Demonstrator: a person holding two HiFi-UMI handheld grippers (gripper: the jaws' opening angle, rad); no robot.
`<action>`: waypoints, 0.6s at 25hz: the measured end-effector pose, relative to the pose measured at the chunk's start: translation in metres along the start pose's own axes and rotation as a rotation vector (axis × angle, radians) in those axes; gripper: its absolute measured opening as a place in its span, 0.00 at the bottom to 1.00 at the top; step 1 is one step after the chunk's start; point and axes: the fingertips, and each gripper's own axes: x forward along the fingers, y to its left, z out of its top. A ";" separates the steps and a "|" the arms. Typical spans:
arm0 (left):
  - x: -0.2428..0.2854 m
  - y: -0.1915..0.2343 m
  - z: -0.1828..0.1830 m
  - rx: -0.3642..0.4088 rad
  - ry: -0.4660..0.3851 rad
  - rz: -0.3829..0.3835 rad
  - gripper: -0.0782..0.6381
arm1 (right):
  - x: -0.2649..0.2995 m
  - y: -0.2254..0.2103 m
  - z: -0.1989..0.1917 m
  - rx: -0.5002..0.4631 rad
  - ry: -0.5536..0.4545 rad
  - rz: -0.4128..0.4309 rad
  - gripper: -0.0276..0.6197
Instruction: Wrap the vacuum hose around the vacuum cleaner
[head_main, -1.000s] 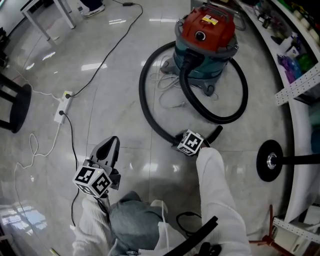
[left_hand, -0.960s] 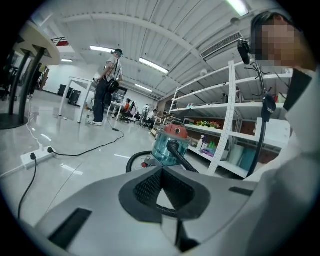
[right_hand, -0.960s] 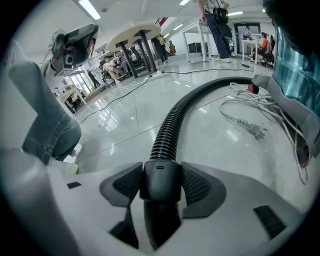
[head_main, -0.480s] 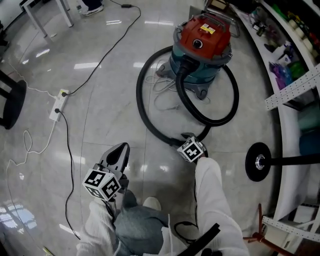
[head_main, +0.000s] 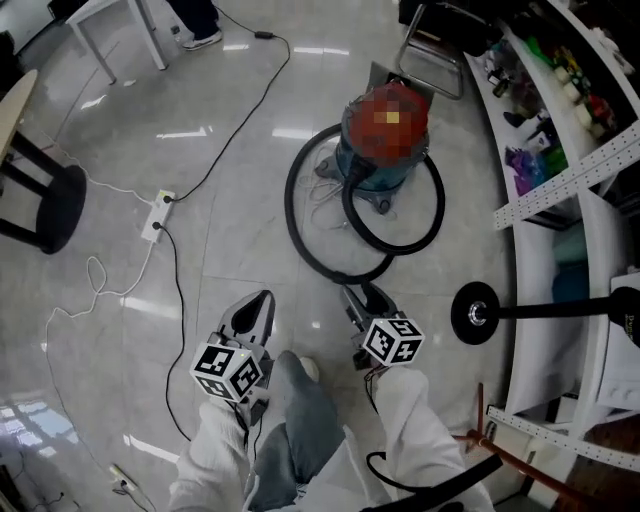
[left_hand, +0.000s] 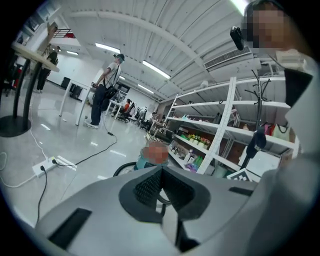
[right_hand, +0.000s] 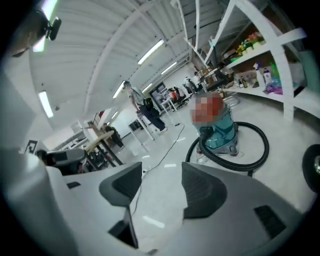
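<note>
The vacuum cleaner (head_main: 385, 168), teal body with a red top, stands on the tiled floor ahead of me. Its black hose (head_main: 300, 238) lies in loops round its base, on the floor. My right gripper (head_main: 362, 297) is open with nothing between its jaws, a little short of the hose's near bend. In the right gripper view the vacuum cleaner (right_hand: 221, 134) and hose (right_hand: 252, 164) lie beyond the open right gripper (right_hand: 162, 186). My left gripper (head_main: 257, 304) hangs shut and empty to the left, apart from the hose. In the left gripper view its pads (left_hand: 150, 184) meet.
A white power strip (head_main: 155, 215) with black and white cables trails across the floor at the left, near a black stool (head_main: 50, 205). Shelving (head_main: 560, 160) runs along the right. A round black stand base (head_main: 473, 315) sits right of my right gripper. A person (left_hand: 107, 90) stands far off.
My right gripper has drawn back from the hose, where it was down at the near bend. Both grippers sit farther from the vacuum. The hose loops now lie tighter round the base.
</note>
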 end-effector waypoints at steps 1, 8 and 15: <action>-0.015 -0.017 0.023 -0.001 0.001 0.003 0.11 | -0.026 0.024 0.019 0.011 -0.016 -0.024 0.45; -0.138 -0.125 0.168 0.083 0.028 0.037 0.11 | -0.190 0.184 0.102 -0.171 0.047 -0.225 0.45; -0.248 -0.213 0.228 0.164 -0.094 -0.030 0.11 | -0.317 0.272 0.126 -0.302 -0.073 -0.419 0.08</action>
